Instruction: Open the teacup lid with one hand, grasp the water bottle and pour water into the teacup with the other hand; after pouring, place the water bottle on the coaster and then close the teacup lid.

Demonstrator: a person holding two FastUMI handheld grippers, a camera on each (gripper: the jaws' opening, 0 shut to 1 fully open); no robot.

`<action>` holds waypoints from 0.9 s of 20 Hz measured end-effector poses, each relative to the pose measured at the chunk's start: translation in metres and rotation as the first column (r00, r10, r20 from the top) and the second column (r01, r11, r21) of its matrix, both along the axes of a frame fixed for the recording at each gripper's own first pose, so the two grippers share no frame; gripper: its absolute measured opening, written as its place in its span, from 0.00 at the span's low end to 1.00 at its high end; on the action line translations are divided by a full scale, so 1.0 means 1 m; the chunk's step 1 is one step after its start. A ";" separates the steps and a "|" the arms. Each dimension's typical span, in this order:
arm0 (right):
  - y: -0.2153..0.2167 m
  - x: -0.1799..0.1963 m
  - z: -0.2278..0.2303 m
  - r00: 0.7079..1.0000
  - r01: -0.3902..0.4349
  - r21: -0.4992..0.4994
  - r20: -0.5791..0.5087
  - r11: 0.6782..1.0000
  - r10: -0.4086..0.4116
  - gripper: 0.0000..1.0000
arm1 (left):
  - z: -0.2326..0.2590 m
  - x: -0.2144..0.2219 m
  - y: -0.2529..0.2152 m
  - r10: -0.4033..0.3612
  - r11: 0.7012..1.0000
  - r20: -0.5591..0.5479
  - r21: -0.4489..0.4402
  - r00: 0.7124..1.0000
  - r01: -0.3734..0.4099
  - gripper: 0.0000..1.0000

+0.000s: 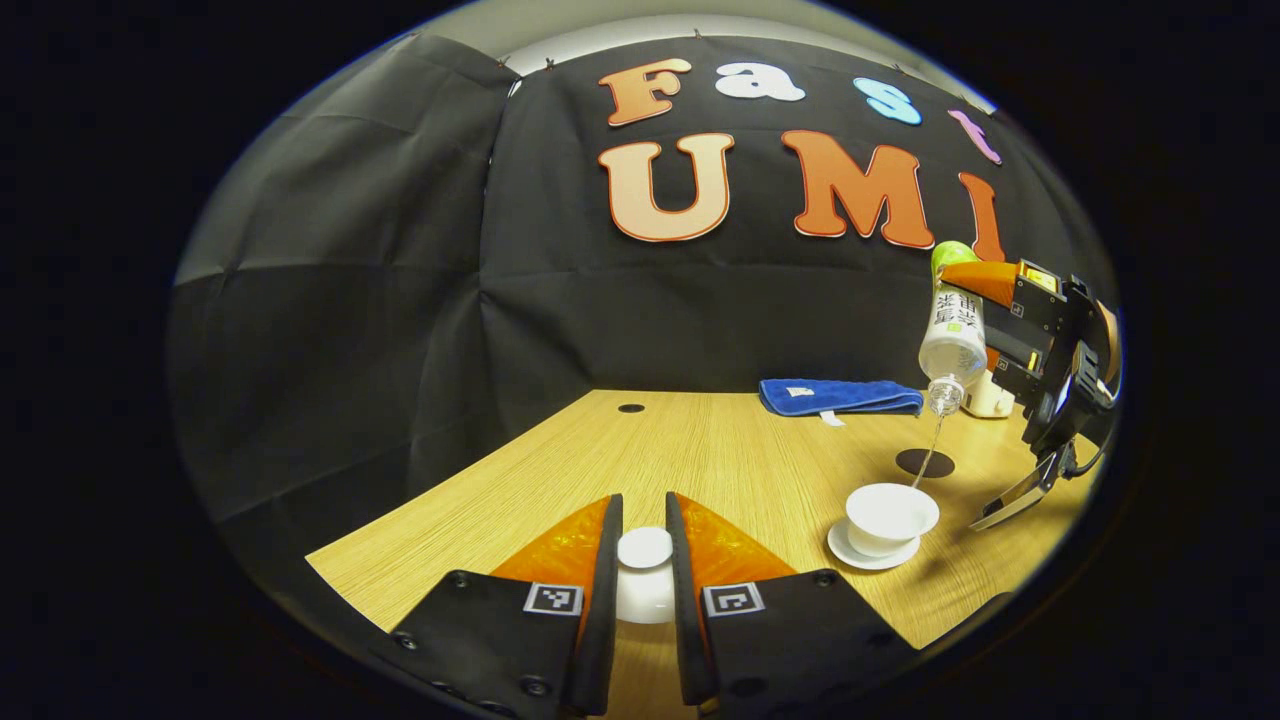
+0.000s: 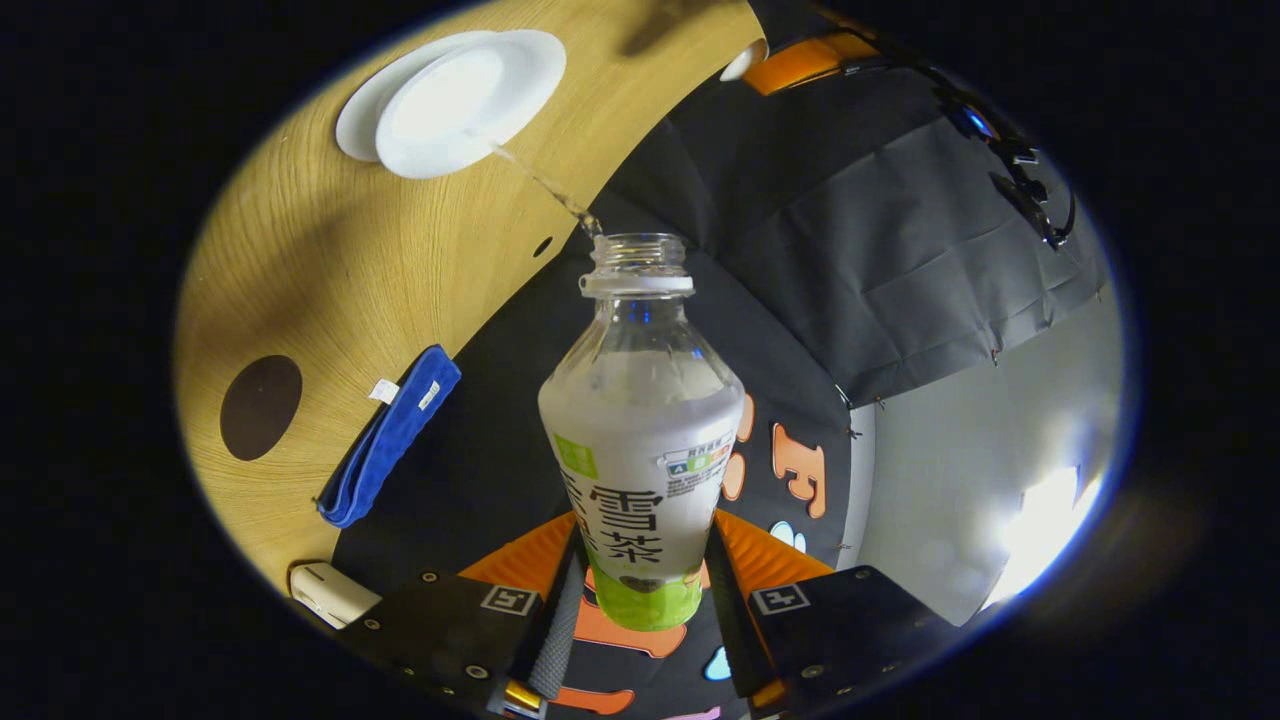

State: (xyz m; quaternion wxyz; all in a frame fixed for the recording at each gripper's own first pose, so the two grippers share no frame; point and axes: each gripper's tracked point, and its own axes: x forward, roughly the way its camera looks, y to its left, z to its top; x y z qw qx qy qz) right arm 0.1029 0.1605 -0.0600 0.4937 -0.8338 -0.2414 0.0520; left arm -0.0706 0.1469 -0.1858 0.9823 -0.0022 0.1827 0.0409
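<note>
My left gripper [image 1: 643, 560] is shut on the white teacup lid [image 1: 644, 572], held just above the wooden table [image 1: 640, 450] near its front edge. To the right stands the open white teacup [image 1: 890, 516] on its saucer [image 1: 868, 556]. My right gripper [image 2: 640, 580] is shut on the clear water bottle [image 2: 640, 440], tipped mouth-down. A thin stream of water runs from the bottle mouth [image 2: 636, 255] into the teacup [image 2: 470, 100]. In the left gripper view the water bottle [image 1: 953, 340] hangs inverted above the cup in the right gripper [image 1: 975, 300]. The dark round coaster [image 1: 924, 462] lies behind the cup.
A folded blue cloth [image 1: 840, 396] lies at the back of the table, also seen as the blue cloth [image 2: 390, 435]. A small white object [image 1: 988, 400] sits at the back right. A dark hole [image 1: 631, 408] marks the tabletop. The coaster [image 2: 260, 407] lies beside the cloth.
</note>
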 end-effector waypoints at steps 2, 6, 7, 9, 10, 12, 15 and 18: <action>0.000 -0.002 -0.004 1.000 0.001 0.015 -0.018 1.000 -0.001 0.60 | 0.003 0.001 -0.001 -0.002 1.000 0.007 0.003 1.000 0.002 0.30; 0.007 -0.011 -0.026 0.996 0.003 0.044 -0.086 0.999 0.001 0.63 | 0.006 0.001 -0.008 -0.015 1.000 0.019 0.011 1.000 0.014 0.30; 0.006 -0.012 -0.034 0.993 0.017 0.070 -0.119 0.997 -0.009 0.63 | 0.007 0.002 -0.011 -0.020 1.000 0.022 0.006 1.000 0.020 0.30; 0.001 -0.009 -0.054 0.978 0.049 0.147 -0.208 0.988 -0.018 0.63 | 0.012 0.003 -0.015 -0.026 1.000 0.034 0.003 0.999 0.026 0.27; -0.002 -0.008 -0.063 0.967 0.075 0.182 -0.255 0.980 -0.026 0.64 | 0.013 0.004 -0.017 -0.029 1.000 0.037 0.005 0.999 0.029 0.27; -0.005 -0.010 -0.072 0.946 0.116 0.242 -0.323 0.963 -0.032 0.62 | 0.016 0.004 -0.020 -0.036 0.999 0.041 0.008 0.998 0.036 0.29; -0.010 -0.011 -0.078 0.906 0.184 0.374 -0.424 0.909 -0.009 0.64 | 0.020 0.006 -0.028 -0.045 0.999 0.052 0.000 0.998 0.045 0.30; -0.027 0.009 -0.069 0.871 0.285 0.536 -0.492 0.795 0.020 0.64 | 0.021 0.007 -0.036 -0.062 0.998 0.053 -0.005 0.997 0.062 0.30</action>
